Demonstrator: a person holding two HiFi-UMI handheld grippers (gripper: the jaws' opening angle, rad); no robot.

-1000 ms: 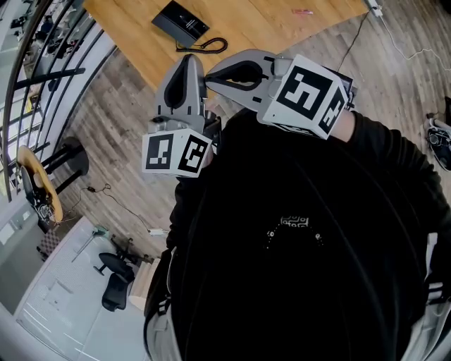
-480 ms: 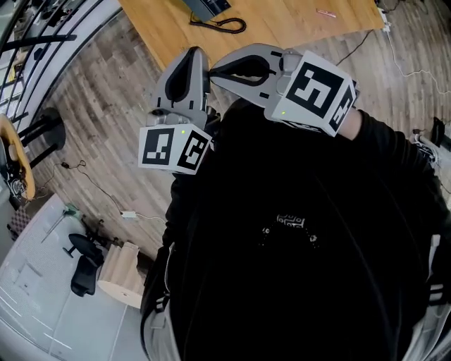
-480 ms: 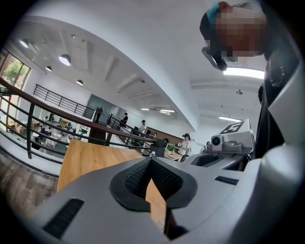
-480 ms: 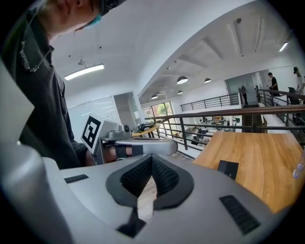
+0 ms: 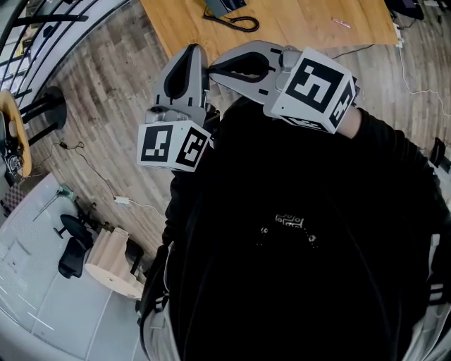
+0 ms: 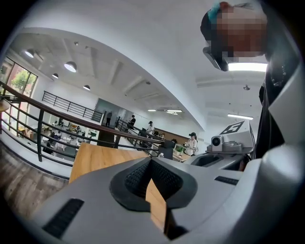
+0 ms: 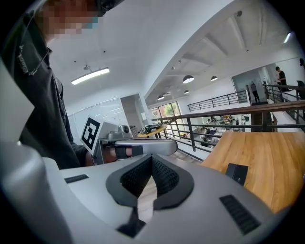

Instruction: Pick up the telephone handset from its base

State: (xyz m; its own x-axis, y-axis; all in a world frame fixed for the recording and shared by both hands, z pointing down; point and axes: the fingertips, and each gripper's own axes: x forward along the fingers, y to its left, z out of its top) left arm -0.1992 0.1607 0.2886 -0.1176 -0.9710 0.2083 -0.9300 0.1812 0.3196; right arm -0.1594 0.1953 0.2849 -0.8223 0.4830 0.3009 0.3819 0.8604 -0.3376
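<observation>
Head view: we see the grey left gripper [image 5: 189, 53] and the grey right gripper [image 5: 215, 70] held side by side before the person's black-clad chest, over grey wood-plank floor [image 5: 106, 92]. The black telephone [image 5: 224, 5] and its coiled black cord [image 5: 241, 25] lie on the light wooden table [image 5: 303, 25] at the top edge, well apart from both.

Left gripper view: we see the jaws pressed together with nothing between them.

Right gripper view: the jaws meet at their tips and hold nothing. The telephone sits on the table ahead, to the right. We cannot tell handset from base.
</observation>
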